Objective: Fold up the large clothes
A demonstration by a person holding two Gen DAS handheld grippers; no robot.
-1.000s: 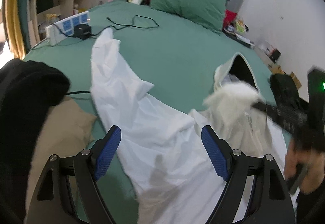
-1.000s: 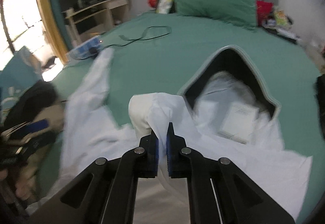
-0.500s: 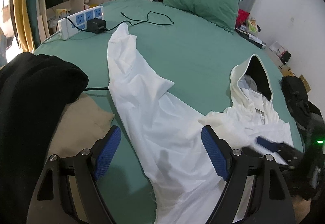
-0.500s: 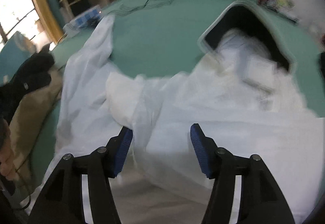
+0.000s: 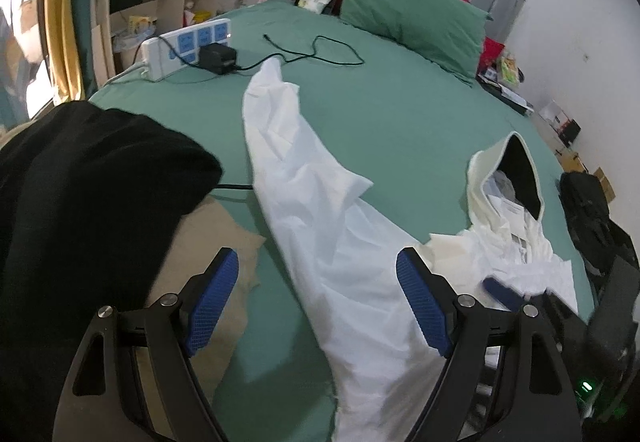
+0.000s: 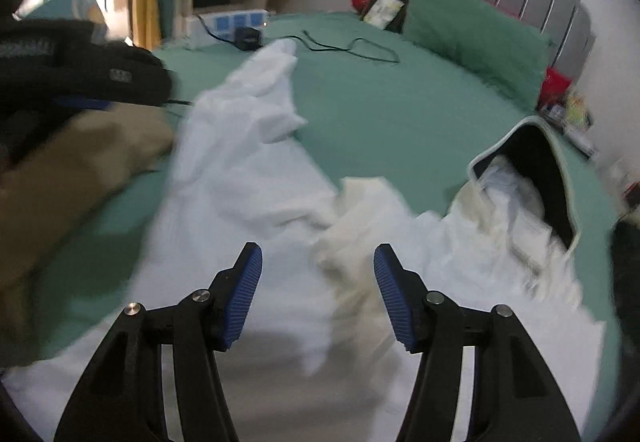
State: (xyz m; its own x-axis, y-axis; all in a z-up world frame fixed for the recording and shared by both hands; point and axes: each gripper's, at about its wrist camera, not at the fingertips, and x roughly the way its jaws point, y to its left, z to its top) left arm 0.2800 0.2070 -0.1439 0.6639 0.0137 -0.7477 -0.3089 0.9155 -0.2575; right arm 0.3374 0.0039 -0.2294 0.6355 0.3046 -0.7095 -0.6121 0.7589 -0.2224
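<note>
The green bed (image 5: 400, 129) fills most of both views, and on it the white hooded garment (image 5: 344, 242) lies spread out and still crumpled, so the folding looks to be at an early stage. One long sleeve (image 5: 272, 109) runs away toward the power strip (image 5: 188, 45) and the black cable (image 5: 320, 53), the hood (image 5: 516, 169) with its dark lining lies open toward the right edge of the bed, and between them the body is bunched in loose ridges. No neat fold is visible yet; I judge that the sleeves must be brought in and the body flattened before the garment can be doubled over. A black garment (image 5: 88, 177) and a beige cloth (image 5: 208, 242) wait at the left side, apparently not yet handled. The left gripper (image 5: 318, 306) hangs with its jaws wide apart above the lower part of the white fabric, holding nothing. The right gripper (image 6: 318, 298) is also spread apart and empty; in its blurred view a cream-coloured bunch (image 6: 360, 209) of the garment lies just ahead of its fingertips, between the sleeve and the hood, not touched by either pad.
</note>
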